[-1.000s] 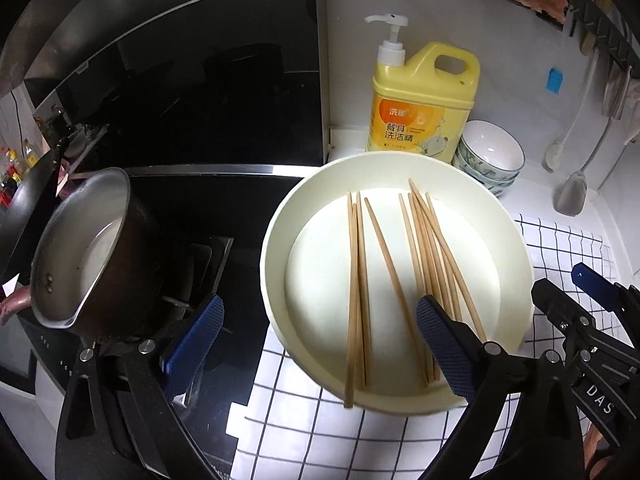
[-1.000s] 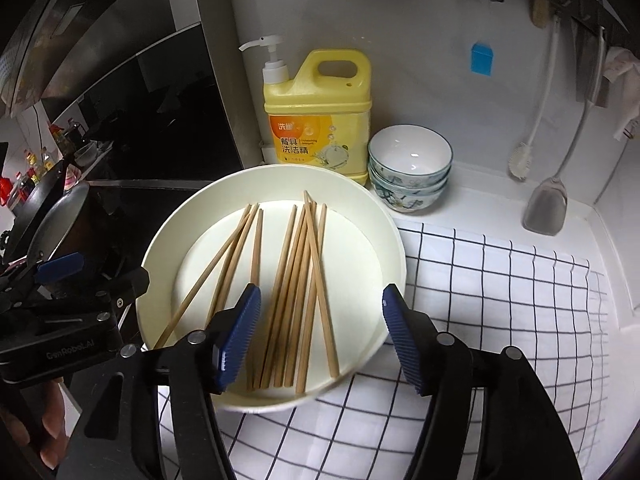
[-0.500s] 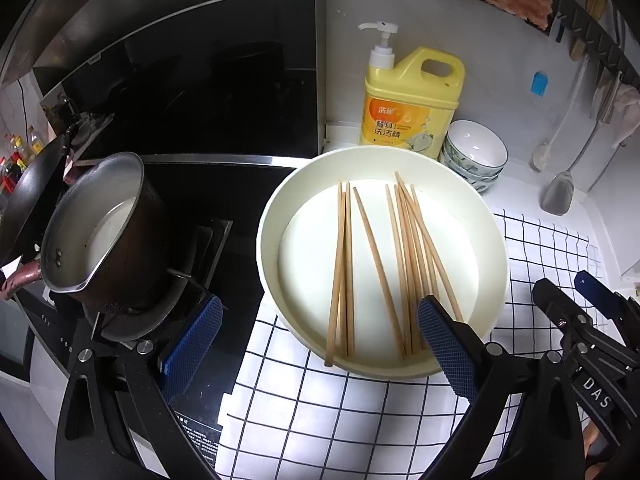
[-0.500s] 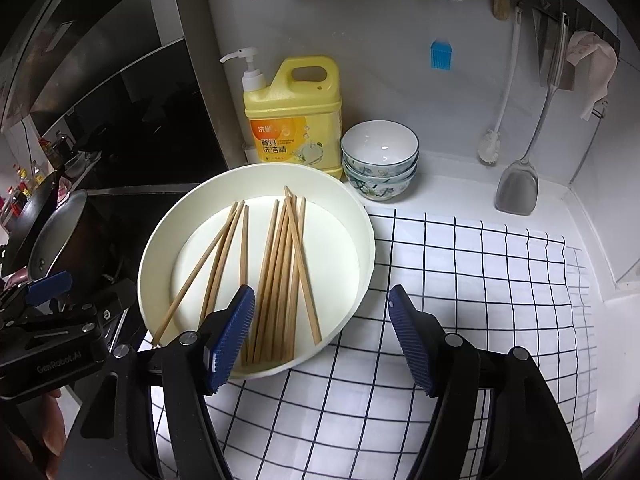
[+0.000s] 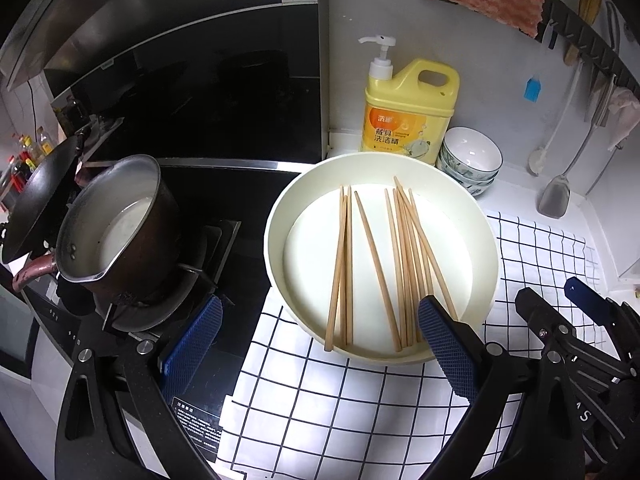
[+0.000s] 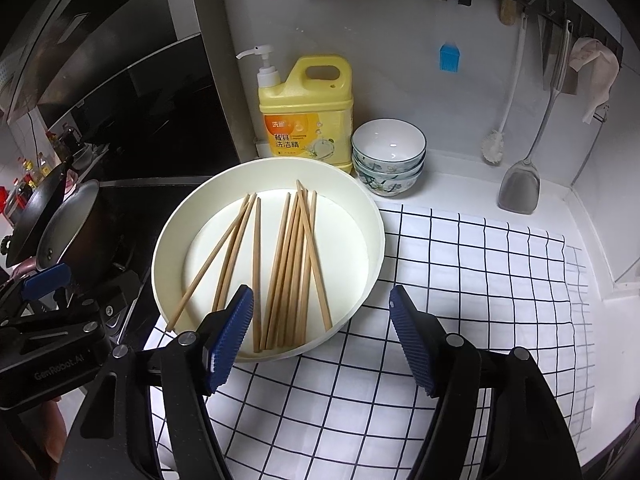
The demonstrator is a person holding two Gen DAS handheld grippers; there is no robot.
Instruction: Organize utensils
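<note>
While both the left gripper (image 5: 318, 338) and right gripper (image 6: 320, 338) hang released and empty at six o'clock of the white basin (image 6: 176, 248), the chopsticks (image 6: 286, 264) lie loose and unsorted inside it on the tabletop (image 6: 460, 280): organizing apparently unstarted.

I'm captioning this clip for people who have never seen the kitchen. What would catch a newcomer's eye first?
The big cream basin on the checked cloth, with loose wooden chopsticks fanned across its bottom. Behind it against the wall stand a bright yellow detergent jug and stacked bowls. Both grippers, left and right, hang open and empty at the basin's near rim; a pot sits on the stove to the left.
</note>
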